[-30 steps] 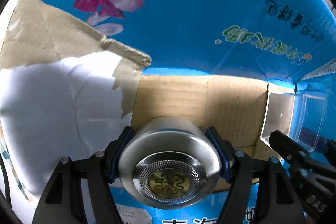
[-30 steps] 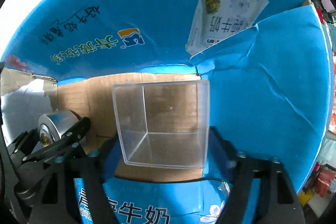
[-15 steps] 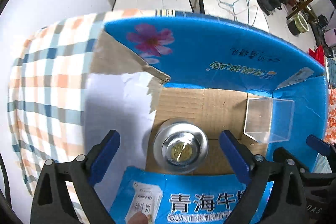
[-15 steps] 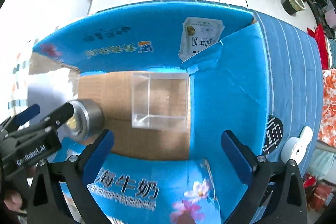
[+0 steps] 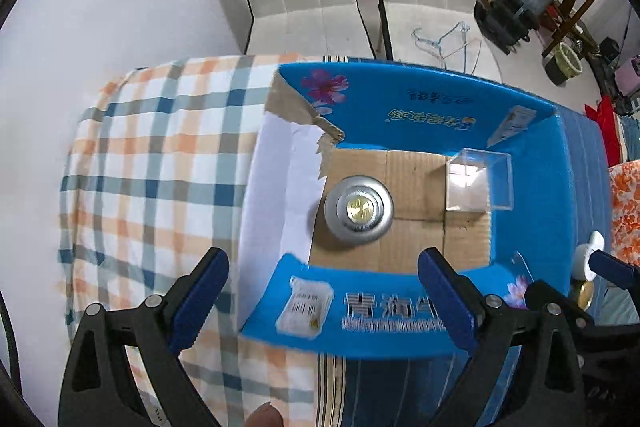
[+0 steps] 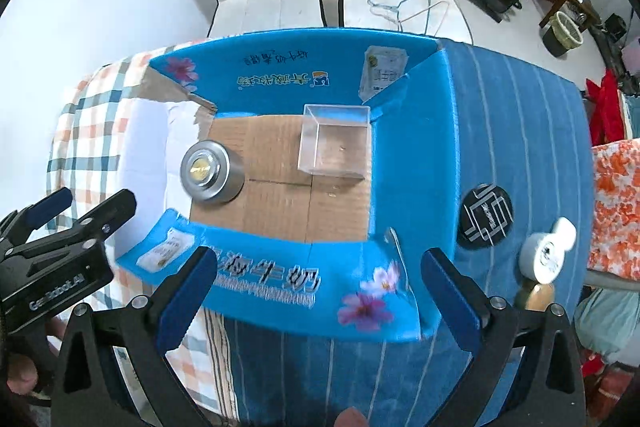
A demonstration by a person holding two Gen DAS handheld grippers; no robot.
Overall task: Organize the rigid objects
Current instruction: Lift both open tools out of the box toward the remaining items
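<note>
Both tools [image 5: 320, 291] [image 6: 316, 291] let go, spread wide, and rose above the box [image 6: 412, 163].

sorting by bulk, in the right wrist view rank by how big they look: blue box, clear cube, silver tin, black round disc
1. blue box
2. clear cube
3. silver tin
4. black round disc

The tin and disc look close in size, and the tin is blurred, so that order is unsure.

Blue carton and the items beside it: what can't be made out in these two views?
- Carton near-wall lettering, both views: motion-blurred.
- Gold-topped item, right wrist view: partly behind the white spool; cut off in the left.
- Clear box: too transparent to judge its open side.
</note>
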